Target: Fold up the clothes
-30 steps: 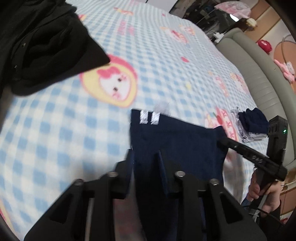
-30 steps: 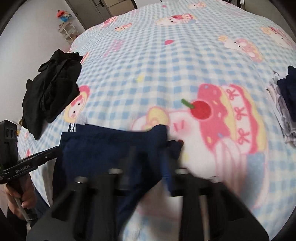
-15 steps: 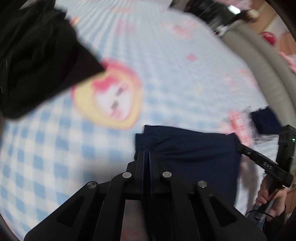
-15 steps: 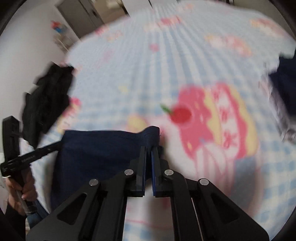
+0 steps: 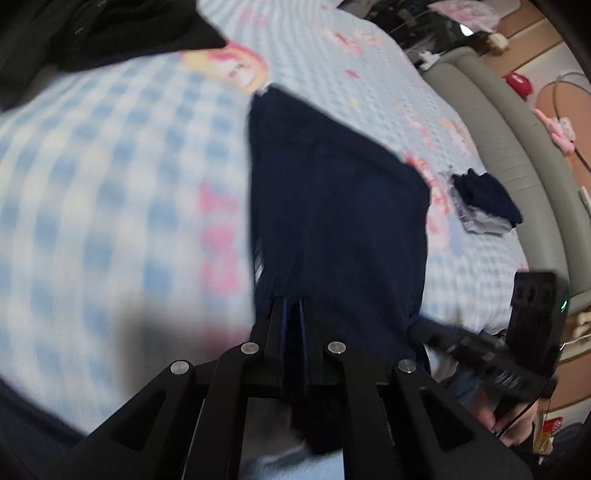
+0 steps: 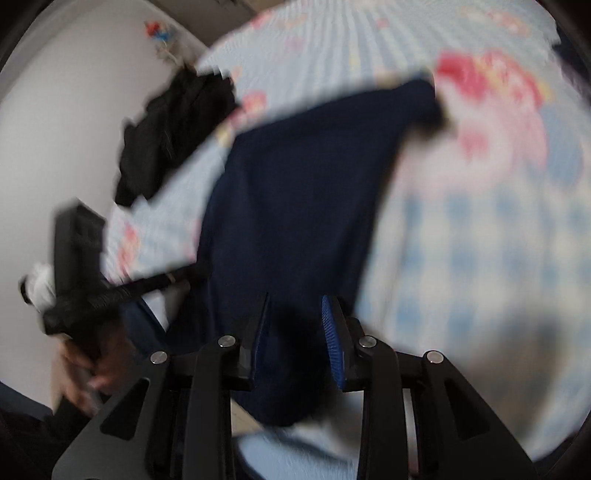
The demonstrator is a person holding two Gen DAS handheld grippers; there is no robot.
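Observation:
A navy garment (image 5: 332, 192) stretches away from me over the blue-checked bed sheet (image 5: 110, 184), its far end lying on the bed. My left gripper (image 5: 291, 314) is shut on the garment's near edge, and cloth hangs below its fingers. In the right wrist view the same navy garment (image 6: 303, 177) runs between the spread fingers of my right gripper (image 6: 295, 325). Its blue pads (image 6: 332, 332) stand apart and do not pinch the cloth. Both views are blurred by motion.
A heap of black clothes (image 5: 92, 33) lies at the far left of the bed, seen also as black clothes (image 6: 173, 129). A small folded pile (image 5: 484, 203) sits near the grey padded headboard (image 5: 509, 147). A hand (image 6: 85, 369) holds the other tool.
The right gripper, shut on the navy cloth half a second ago, now has its fingers apart. Both grippers have drawn back, and the garment is pulled out long over the bed.

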